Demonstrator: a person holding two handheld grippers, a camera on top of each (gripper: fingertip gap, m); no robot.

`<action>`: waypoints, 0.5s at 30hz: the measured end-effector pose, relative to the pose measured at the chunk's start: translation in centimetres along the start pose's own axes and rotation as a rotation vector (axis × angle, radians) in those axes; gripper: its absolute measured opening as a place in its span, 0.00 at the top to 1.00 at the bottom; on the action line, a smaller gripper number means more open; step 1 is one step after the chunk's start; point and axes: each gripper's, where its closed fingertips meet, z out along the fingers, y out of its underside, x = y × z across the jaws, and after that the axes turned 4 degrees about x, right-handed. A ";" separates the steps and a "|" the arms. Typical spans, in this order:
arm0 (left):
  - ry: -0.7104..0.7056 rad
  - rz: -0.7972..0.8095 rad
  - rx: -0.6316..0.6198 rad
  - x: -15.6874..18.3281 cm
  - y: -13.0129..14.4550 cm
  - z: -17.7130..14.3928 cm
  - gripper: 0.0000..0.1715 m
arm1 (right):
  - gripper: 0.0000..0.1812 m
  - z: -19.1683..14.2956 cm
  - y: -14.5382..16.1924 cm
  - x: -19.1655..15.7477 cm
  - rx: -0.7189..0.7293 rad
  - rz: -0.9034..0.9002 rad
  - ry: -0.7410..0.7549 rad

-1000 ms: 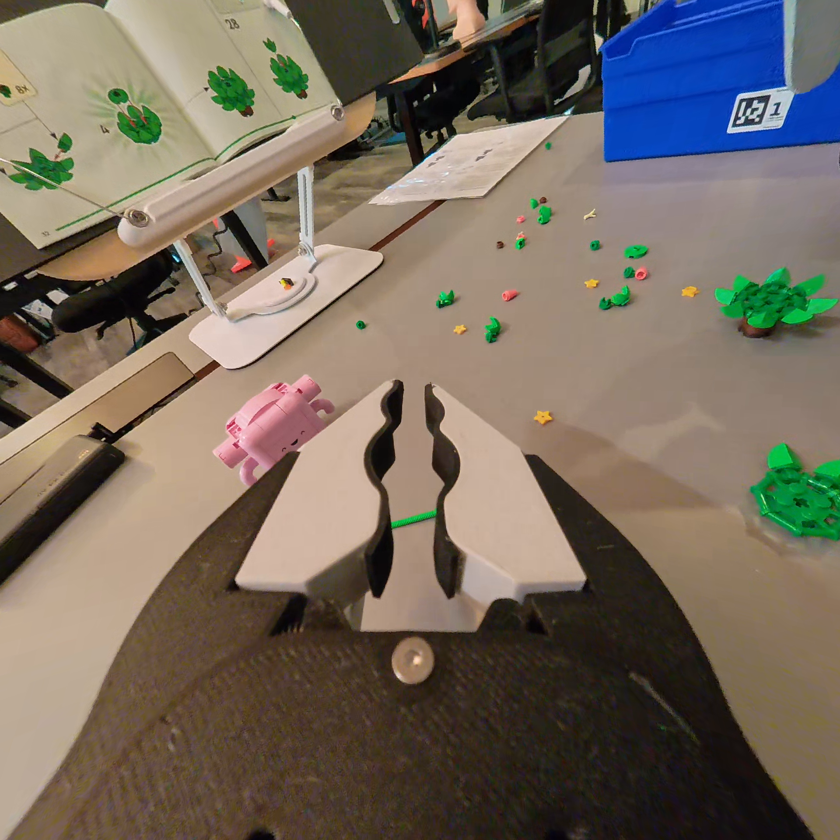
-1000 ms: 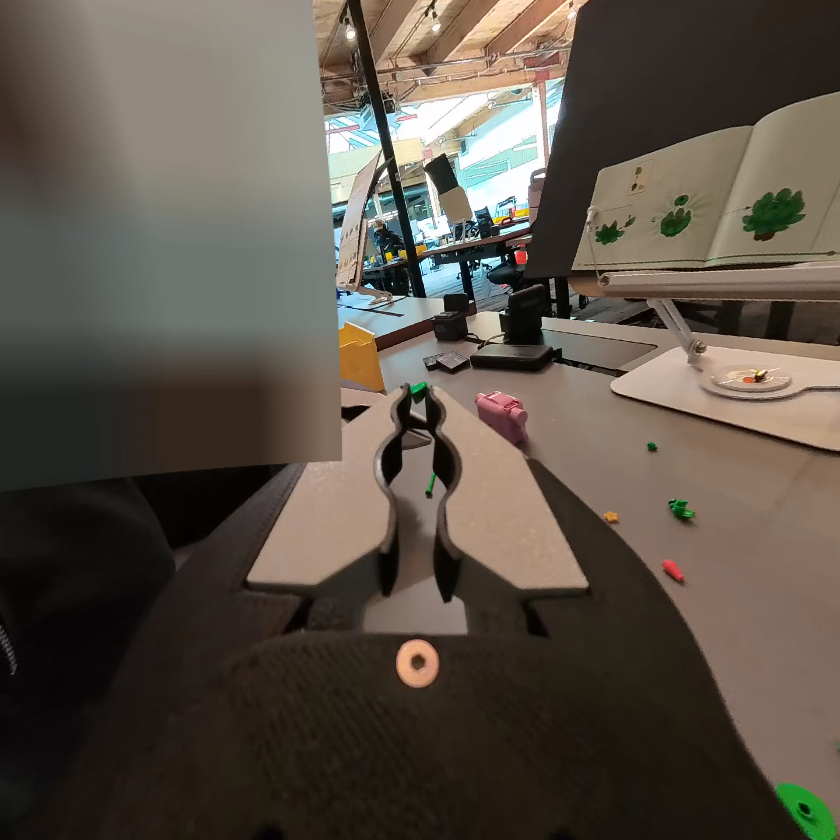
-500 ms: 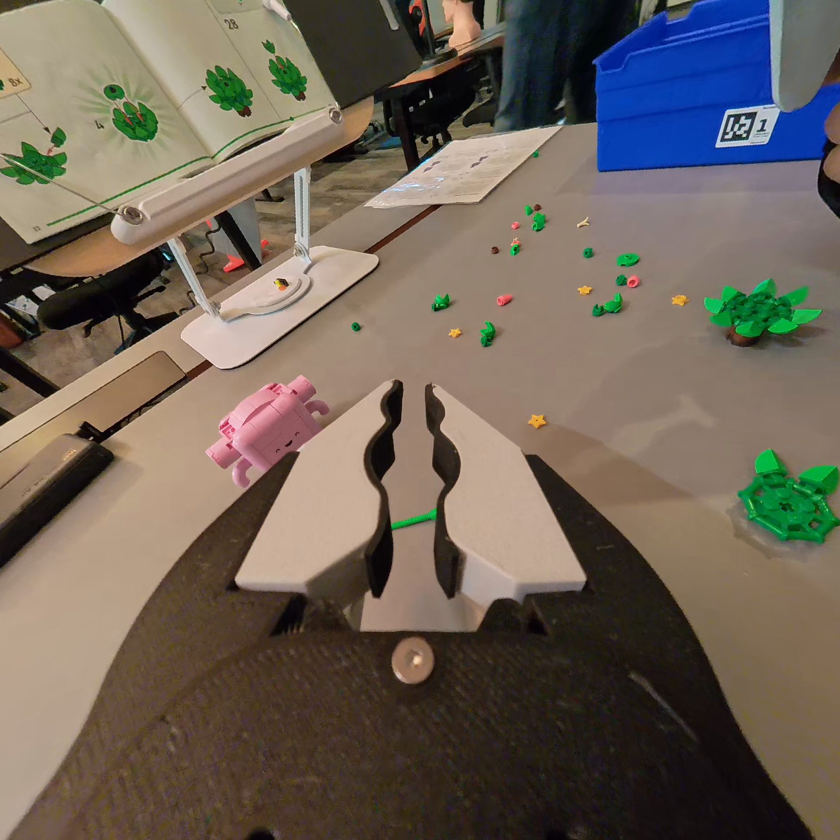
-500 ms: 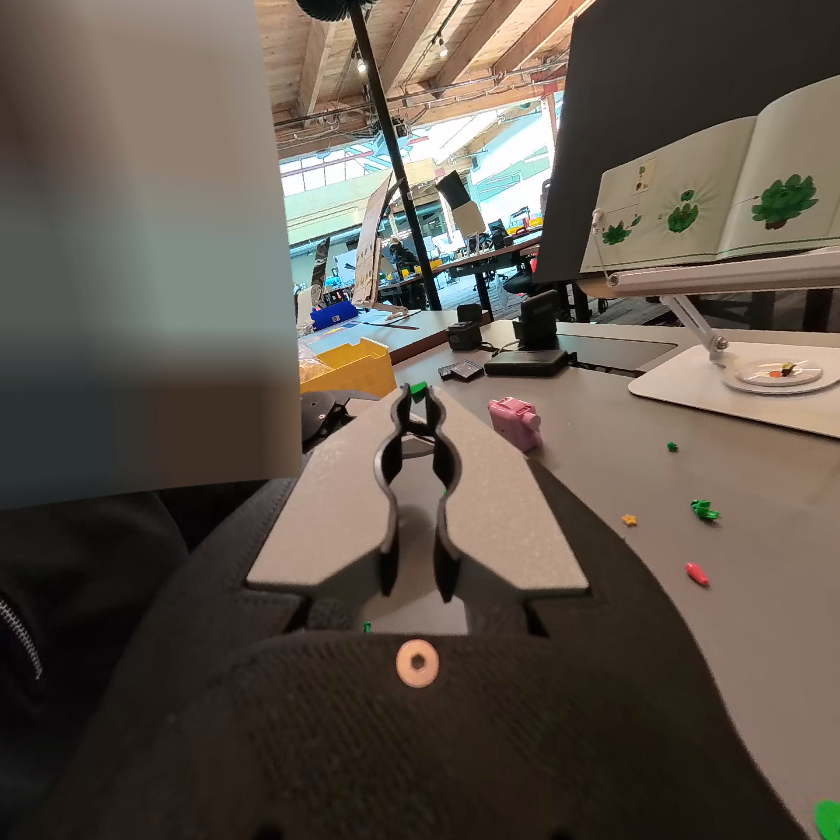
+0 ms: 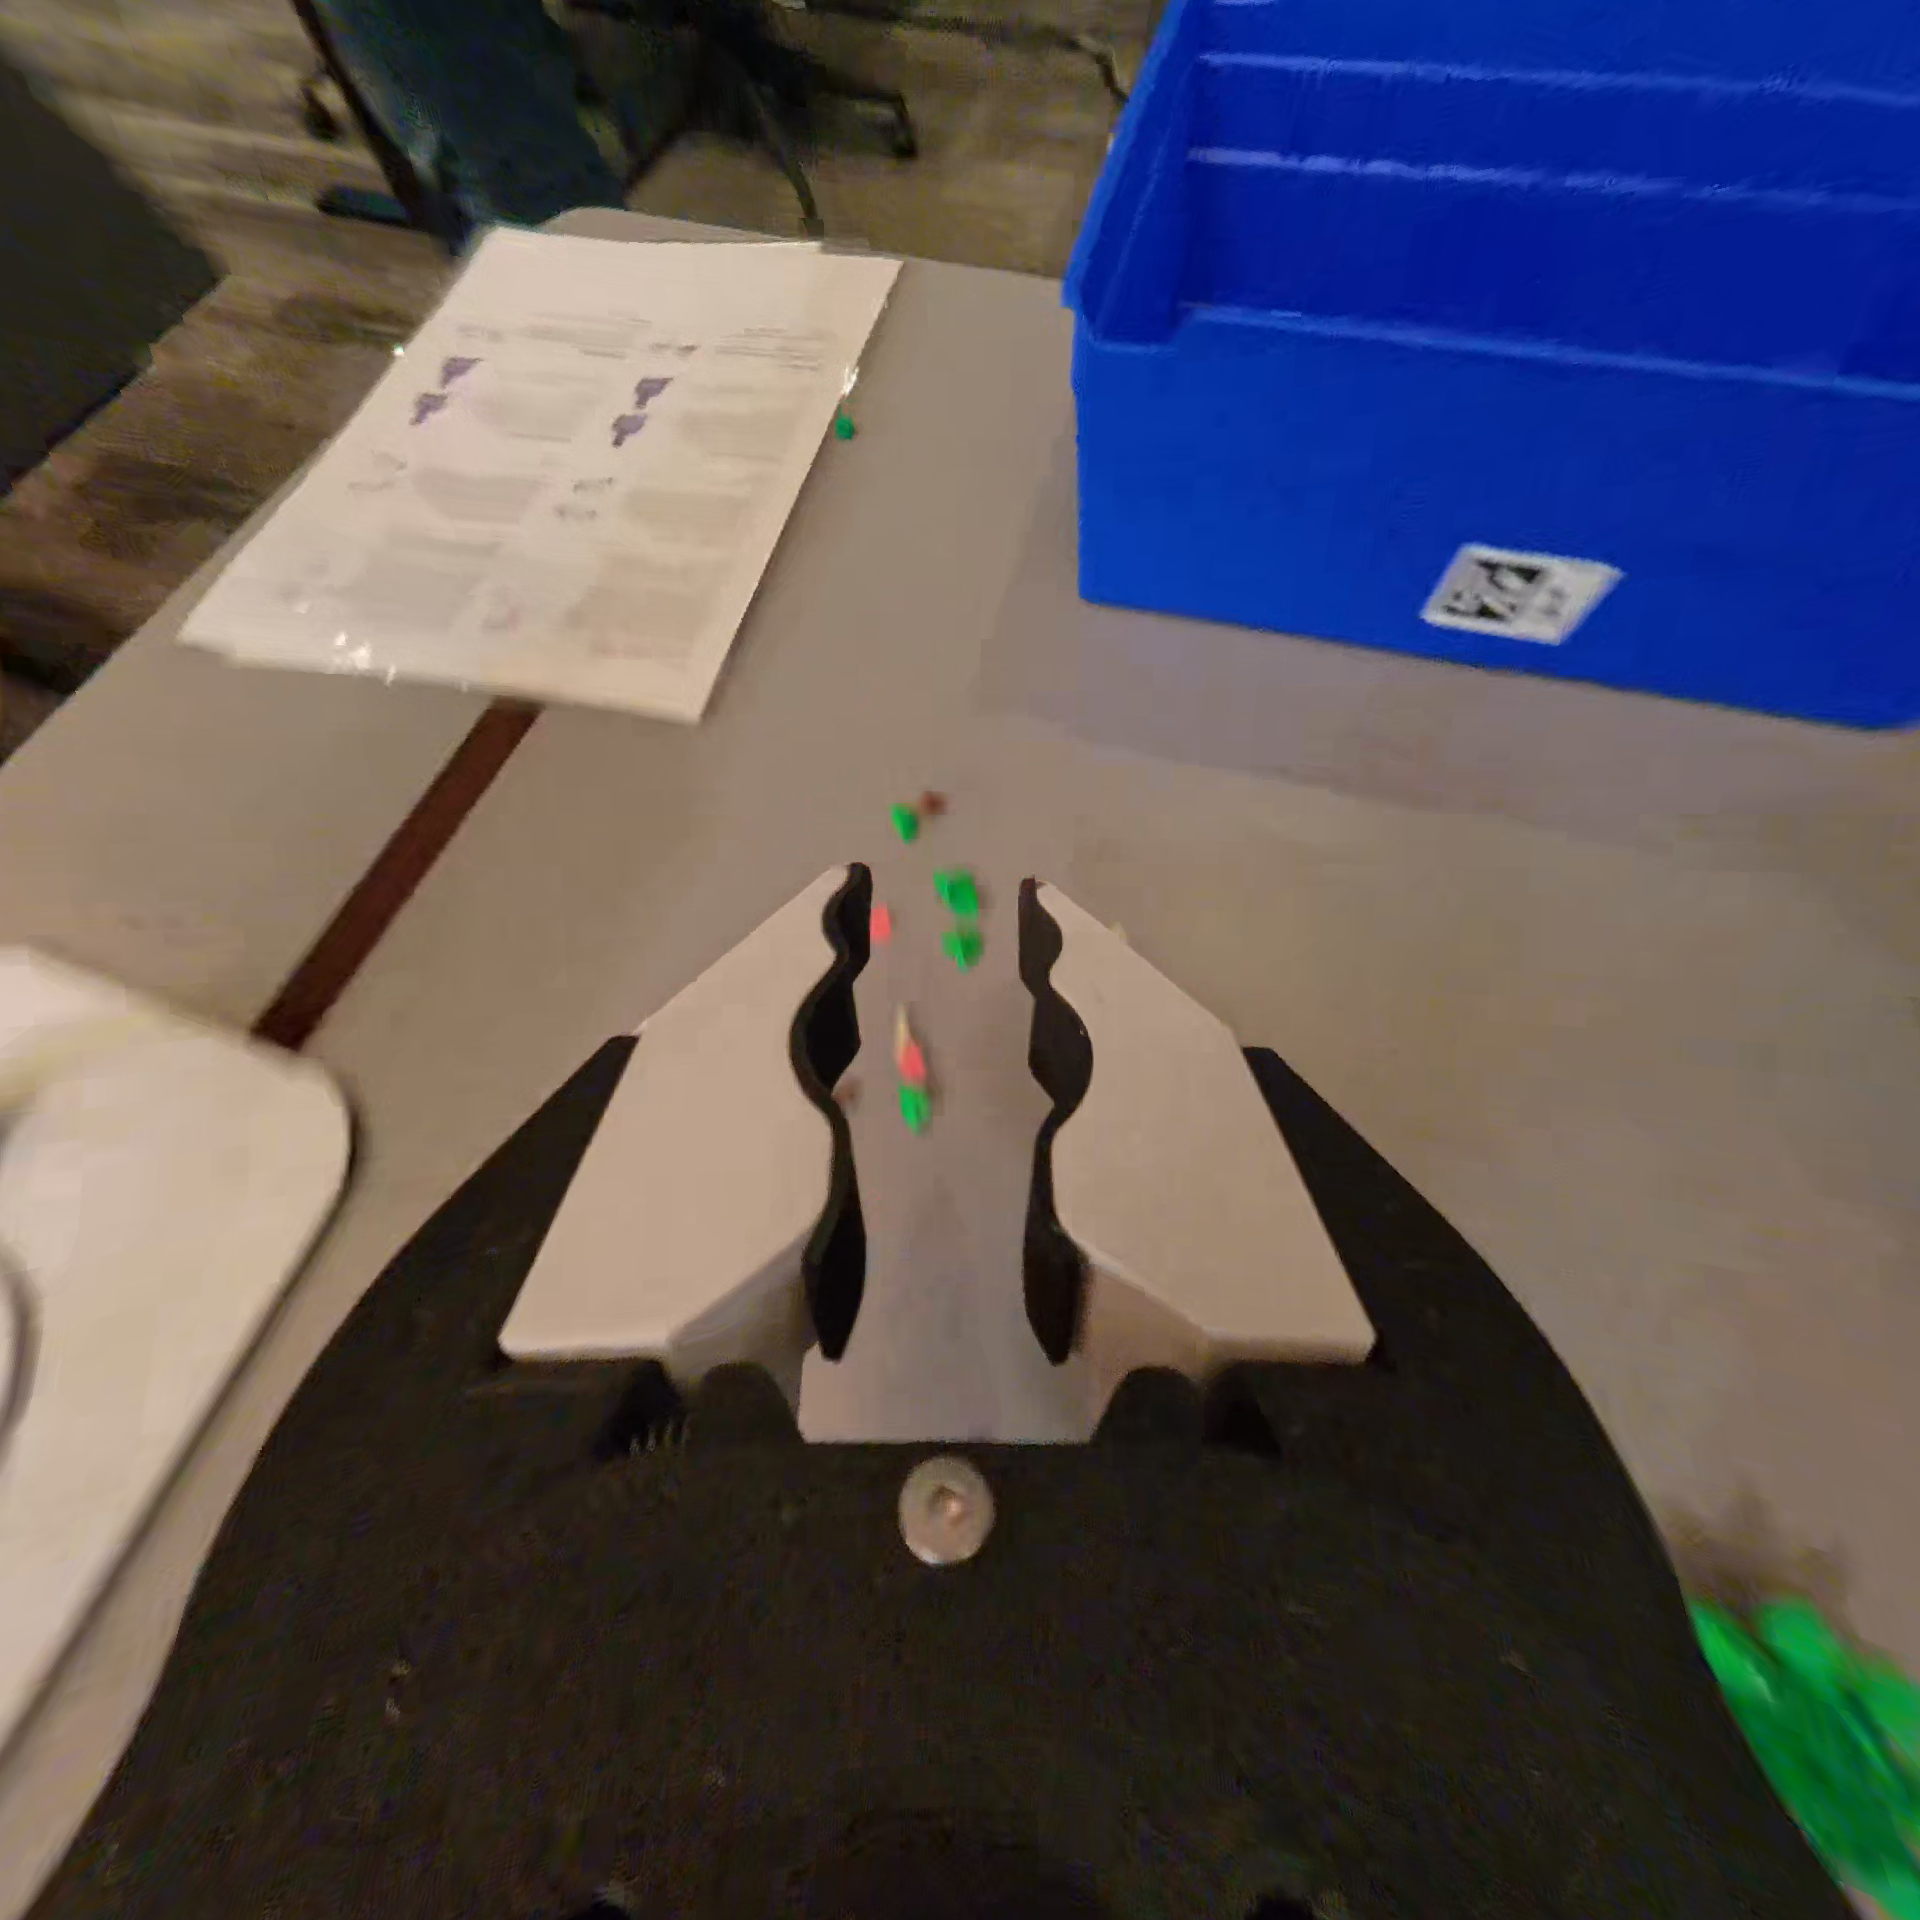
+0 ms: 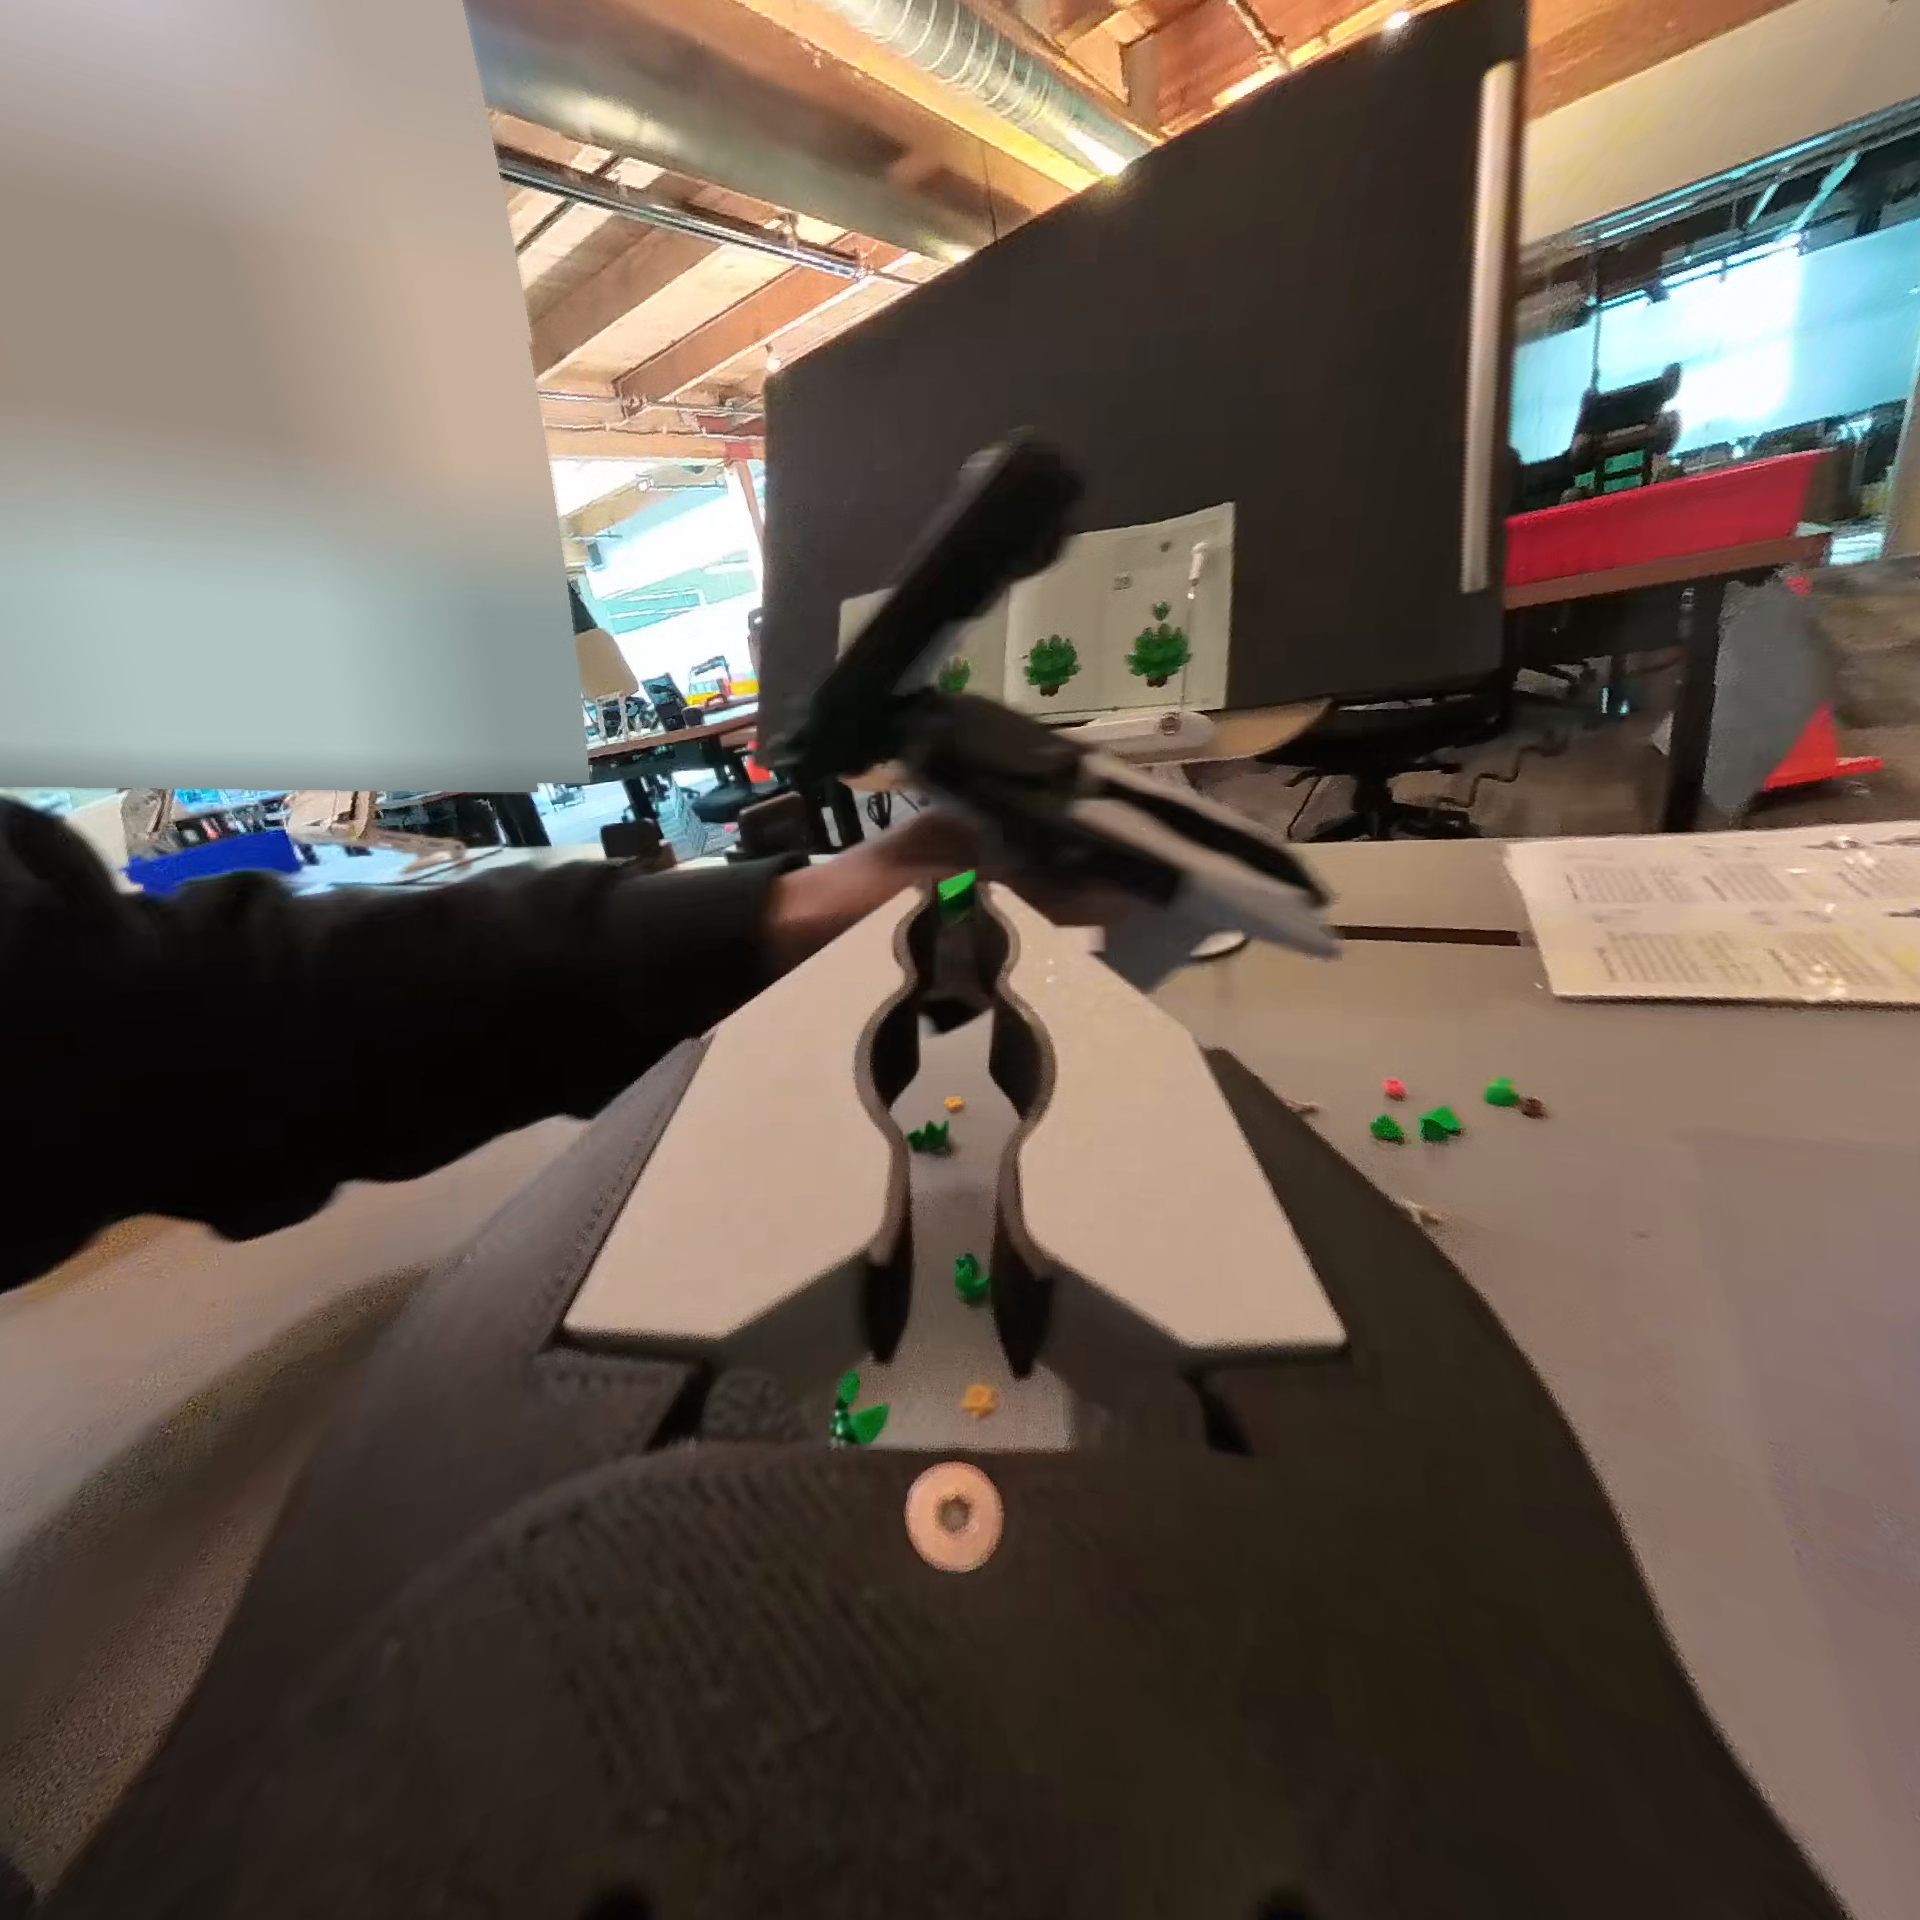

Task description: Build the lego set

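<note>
While your left tongs [image 5: 940,883] hung parted over green pieces [image 5: 956,891] at frame centre on the table [image 5: 1455,987], your right tongs [image 6: 956,902] pinched a green leaf [image 6: 956,894].

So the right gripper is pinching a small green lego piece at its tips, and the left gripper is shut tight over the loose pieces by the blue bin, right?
Not quite. The left gripper is open, as the left wrist view shows: its jaws stand apart above the small loose green and pink pieces near the blue plastic bin. The right gripper does pinch a small green lego piece.
</note>
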 end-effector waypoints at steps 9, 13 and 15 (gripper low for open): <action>0.087 0.115 -0.104 -3.8 -5.8 21.0 0.84 | 0.98 -0.6 0.5 0.5 0.015 0.276 -0.083; 0.155 0.140 -0.146 -3.7 -5.9 25.0 0.83 | 0.98 -0.6 0.6 0.9 0.017 0.333 -0.094; 0.134 0.172 -0.188 -4.0 -5.2 26.1 0.85 | 0.98 -0.5 0.7 0.9 0.012 0.345 -0.100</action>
